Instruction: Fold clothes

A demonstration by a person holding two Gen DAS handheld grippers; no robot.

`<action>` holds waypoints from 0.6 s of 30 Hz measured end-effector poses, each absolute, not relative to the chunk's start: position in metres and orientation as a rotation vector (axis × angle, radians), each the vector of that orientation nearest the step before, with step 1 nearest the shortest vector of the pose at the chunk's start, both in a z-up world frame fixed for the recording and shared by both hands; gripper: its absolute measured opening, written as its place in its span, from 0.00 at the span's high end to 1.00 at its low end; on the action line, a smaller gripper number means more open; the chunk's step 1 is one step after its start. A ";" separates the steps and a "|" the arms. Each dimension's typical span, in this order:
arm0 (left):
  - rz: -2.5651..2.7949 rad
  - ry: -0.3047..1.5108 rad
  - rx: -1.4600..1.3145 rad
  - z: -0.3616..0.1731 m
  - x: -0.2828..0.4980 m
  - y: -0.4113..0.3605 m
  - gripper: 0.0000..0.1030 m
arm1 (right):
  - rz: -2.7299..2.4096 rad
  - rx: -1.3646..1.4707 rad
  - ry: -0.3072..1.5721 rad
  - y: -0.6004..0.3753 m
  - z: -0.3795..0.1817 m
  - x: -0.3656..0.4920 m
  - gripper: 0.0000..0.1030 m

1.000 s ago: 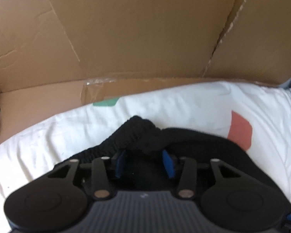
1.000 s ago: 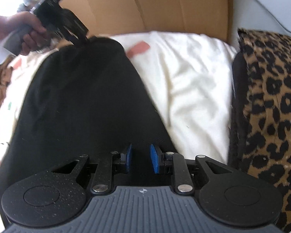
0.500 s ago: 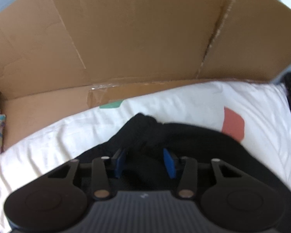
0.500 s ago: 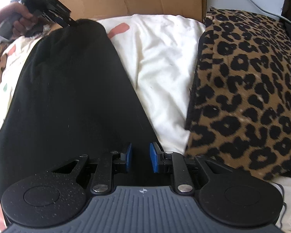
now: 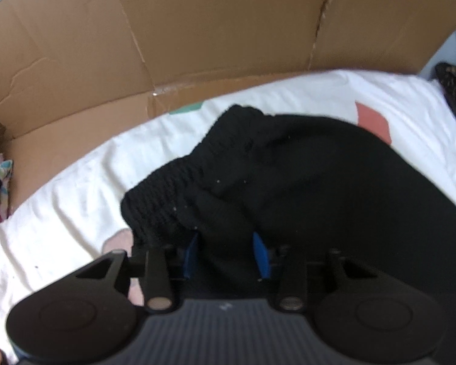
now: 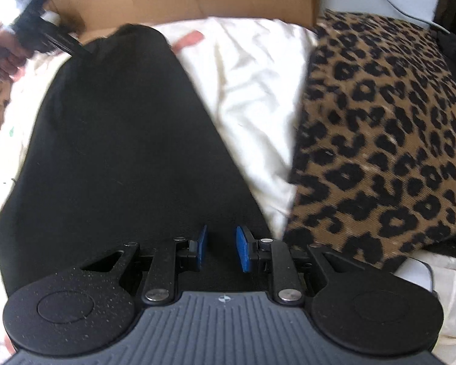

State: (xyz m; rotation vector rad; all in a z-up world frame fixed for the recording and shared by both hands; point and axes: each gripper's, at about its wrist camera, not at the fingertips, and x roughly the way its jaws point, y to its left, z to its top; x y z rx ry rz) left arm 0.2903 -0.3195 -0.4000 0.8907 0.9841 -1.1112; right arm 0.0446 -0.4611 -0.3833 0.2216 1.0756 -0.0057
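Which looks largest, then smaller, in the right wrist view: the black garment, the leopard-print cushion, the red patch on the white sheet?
1. black garment
2. leopard-print cushion, nearly as large; nearness to the camera makes this order unsure
3. red patch, clearly smallest

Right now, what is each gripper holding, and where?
Both hold the black garment: left gripper at its gathered ribbed end, right gripper at the opposite edge.
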 end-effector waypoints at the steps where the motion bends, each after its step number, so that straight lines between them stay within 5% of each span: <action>1: -1.113 0.961 0.915 -0.405 0.287 -0.320 0.54 | 0.006 0.225 1.066 -0.457 -0.383 0.046 0.73; 5: -1.076 0.933 0.945 -0.411 0.279 -0.327 0.51 | 0.045 0.238 1.053 -0.436 -0.387 0.052 0.73; 10: -1.081 0.951 0.936 -0.393 0.276 -0.324 0.61 | 0.088 0.219 1.067 -0.410 -0.399 0.058 0.73; 18: -1.158 1.001 0.903 -0.396 0.269 -0.290 0.63 | 0.089 0.181 1.112 -0.406 -0.408 0.043 0.72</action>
